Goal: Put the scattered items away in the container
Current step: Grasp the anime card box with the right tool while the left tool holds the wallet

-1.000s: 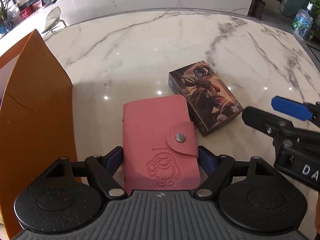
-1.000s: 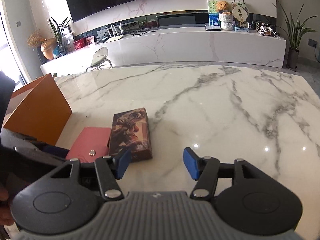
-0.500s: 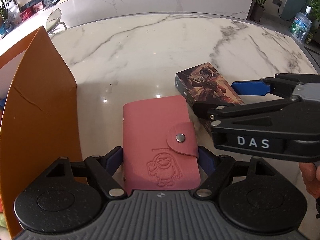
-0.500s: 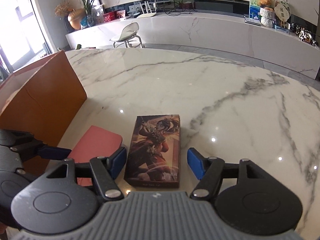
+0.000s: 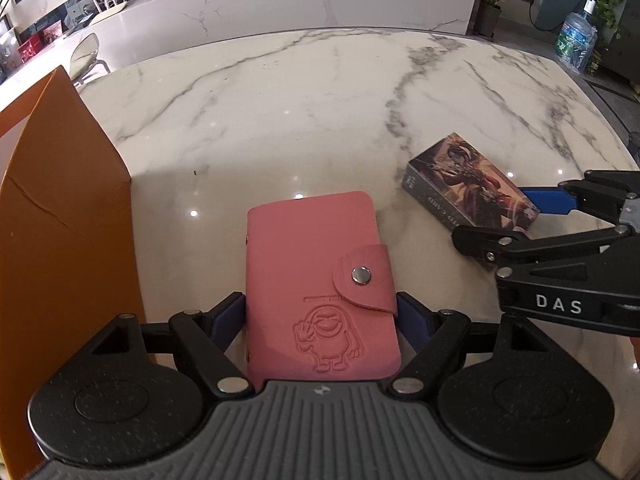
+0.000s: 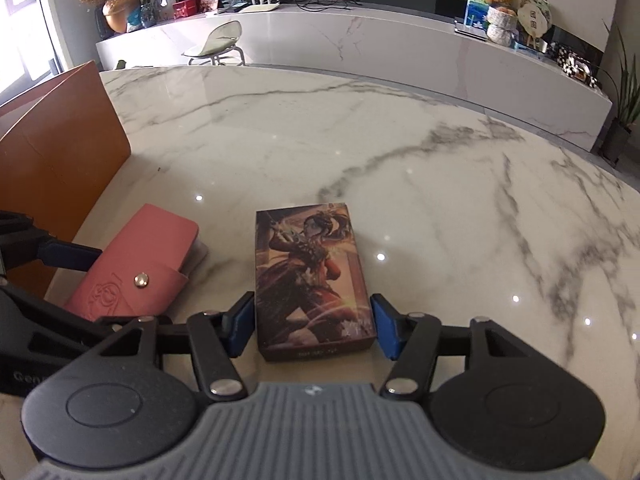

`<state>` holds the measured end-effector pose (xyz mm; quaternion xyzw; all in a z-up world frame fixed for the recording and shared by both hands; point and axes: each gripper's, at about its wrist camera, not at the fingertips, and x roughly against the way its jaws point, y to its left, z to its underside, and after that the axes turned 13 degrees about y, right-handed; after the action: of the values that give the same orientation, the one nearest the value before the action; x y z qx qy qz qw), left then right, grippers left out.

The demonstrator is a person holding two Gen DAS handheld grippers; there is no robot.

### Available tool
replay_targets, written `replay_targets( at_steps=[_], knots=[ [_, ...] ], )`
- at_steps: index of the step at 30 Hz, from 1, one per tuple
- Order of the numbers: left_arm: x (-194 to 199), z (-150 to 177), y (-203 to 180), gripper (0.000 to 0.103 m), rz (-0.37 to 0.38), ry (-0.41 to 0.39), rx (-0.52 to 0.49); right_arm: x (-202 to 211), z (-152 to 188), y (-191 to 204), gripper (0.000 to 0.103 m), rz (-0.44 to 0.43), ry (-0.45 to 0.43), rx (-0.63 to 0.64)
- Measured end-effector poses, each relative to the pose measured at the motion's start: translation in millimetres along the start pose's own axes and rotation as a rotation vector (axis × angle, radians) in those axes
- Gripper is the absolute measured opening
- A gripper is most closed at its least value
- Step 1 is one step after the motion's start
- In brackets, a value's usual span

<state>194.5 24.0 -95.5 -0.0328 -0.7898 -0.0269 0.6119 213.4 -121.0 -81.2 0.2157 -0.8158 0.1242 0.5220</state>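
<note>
While the pink wallet [image 5: 320,292] lies on the desk [image 5: 320,112] just beside the orange box [image 5: 68,220], the left tongs [image 5: 320,316] squeeze its sides. The right tongs [image 6: 314,326] have just been closing around the card box [image 6: 314,280], on the wallet's far side from the orange box, but a thin gap shows at each pad. If they lift too soon, the card box could slip out. Both tongs are close together and might bump.

Left tool [image 5: 320,316] pads clamp pink wallet [image 5: 316,280]; card box [image 5: 468,184] apart.
</note>
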Motion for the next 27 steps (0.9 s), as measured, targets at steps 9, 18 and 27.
replay_targets(
  at_steps=[9, 18, 27],
  knots=[
    [10.4, 33.8, -24.9, 0.093, 0.045, 0.021, -0.097, 36.1, 71.8, 0.6, 0.062, 0.054, 0.032, -0.098],
    [20.2, 71.8, -44.3, 0.094, 0.056, 0.024, -0.170, 58.0, 122.6, 27.4, 0.062, 0.116, 0.039, -0.120],
    [16.7, 66.6, -42.2, 0.095, 0.039, -0.026, -0.106, 54.0, 125.1, 24.9, 0.069, 0.168, -0.044, -0.099]
  ],
)
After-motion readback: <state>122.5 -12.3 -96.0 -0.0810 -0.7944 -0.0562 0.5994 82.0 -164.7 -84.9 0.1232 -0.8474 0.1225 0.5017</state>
